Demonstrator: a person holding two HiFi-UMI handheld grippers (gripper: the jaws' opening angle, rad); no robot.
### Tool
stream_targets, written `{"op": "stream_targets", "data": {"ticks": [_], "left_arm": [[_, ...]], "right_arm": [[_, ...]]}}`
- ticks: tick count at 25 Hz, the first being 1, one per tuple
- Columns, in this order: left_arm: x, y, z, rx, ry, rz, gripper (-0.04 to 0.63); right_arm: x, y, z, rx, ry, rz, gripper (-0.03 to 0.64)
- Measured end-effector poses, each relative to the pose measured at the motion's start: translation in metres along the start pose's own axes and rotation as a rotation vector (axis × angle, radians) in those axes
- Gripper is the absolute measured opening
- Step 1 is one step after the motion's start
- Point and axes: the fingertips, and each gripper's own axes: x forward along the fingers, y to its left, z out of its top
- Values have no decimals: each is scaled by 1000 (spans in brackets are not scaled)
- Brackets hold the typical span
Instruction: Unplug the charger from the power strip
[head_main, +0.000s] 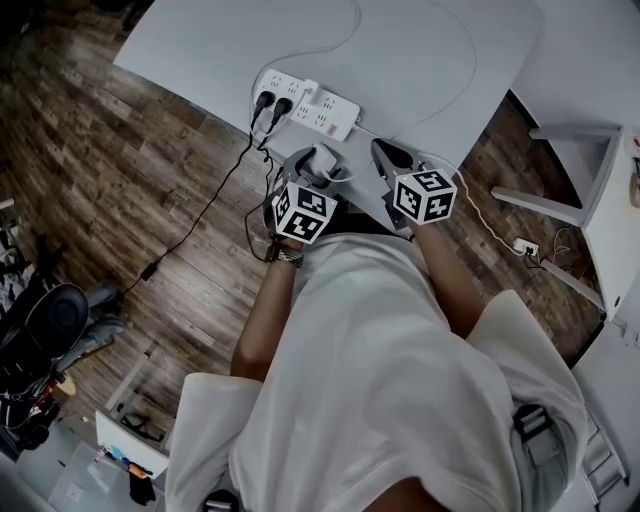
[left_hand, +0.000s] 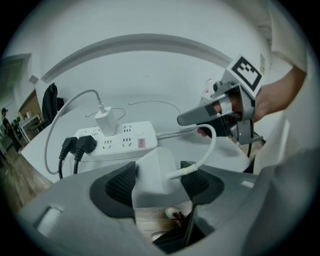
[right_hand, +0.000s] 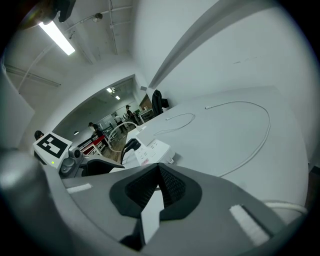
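A white power strip (head_main: 306, 103) (left_hand: 111, 141) lies on the white table (head_main: 420, 60), with two black plugs (head_main: 272, 106) (left_hand: 77, 146) at its left end. One white charger (left_hand: 106, 121) still stands plugged in it. A second white charger (left_hand: 154, 176) (head_main: 322, 160) sits between the jaws of my left gripper (left_hand: 158, 184) (head_main: 318, 166) at the table's near edge, both pads against its sides. Its white cable (left_hand: 212, 145) arcs up to just under my right gripper (left_hand: 186, 120) (head_main: 388, 154). My right gripper (right_hand: 159, 175) has its pads together; whether the cable is pinched I cannot tell.
A thin white cable (head_main: 440, 90) (right_hand: 250, 150) loops over the far part of the table. Black cords (head_main: 205, 205) drop from the strip to the wood floor (head_main: 90, 190). A white frame (head_main: 575, 170) stands to the right, with a small plug (head_main: 525, 248) on the floor.
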Motion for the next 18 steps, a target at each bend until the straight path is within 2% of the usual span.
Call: {"op": "stream_targets", "data": {"ticks": [3, 7, 12, 18], "left_arm": [[-4, -2, -1, -32, -22, -19, 282], [-5, -11, -6, 2, -4, -49, 316], [-7, -15, -6, -17, -17, -86, 340], [-2, -27, -1, 12, -9, -132, 388]], "right_arm": [[1, 6, 2, -20, 1, 11, 2], [1, 8, -1, -25, 9, 22, 2], [5, 14, 1, -32, 15, 39, 2], [6, 13, 0, -26, 18, 38, 2]]}}
